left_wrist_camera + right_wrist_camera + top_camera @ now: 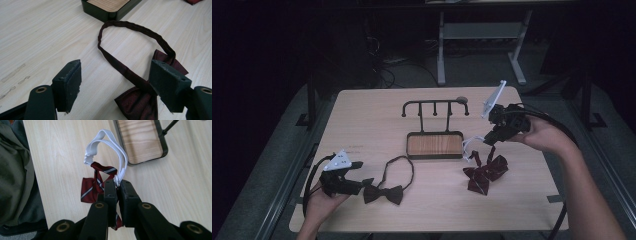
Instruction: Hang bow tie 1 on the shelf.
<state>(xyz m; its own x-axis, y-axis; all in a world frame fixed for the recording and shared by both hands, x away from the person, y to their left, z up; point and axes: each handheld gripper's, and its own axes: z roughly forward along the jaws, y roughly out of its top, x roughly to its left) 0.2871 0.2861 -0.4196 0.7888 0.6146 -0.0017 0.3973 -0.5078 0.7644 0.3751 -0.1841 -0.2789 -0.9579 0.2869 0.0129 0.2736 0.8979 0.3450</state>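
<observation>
Overhead, the right gripper [490, 139] had its fingers clenched on the striped tie's white elastic loop [117, 155], just right of the hook stand [435, 104]; the left gripper [116, 82] stood released over the dark bow tie [140, 102] on the surface.

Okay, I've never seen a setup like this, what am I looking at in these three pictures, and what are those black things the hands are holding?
A person sits at a wooden table holding a hand-operated two-jaw gripper in each hand. One picture comes from a camera above the table; the other two come from cameras riding on the grippers, looking along their black jaws.

On the table stand a small black rack with hooks and a wooden base, and a dark red bow tie with its neck strap looped out.

The left gripper is open, its jaws either side of that bow tie's strap. The right gripper is shut on the white elastic band of a striped red bow tie, which dangles from it.
</observation>
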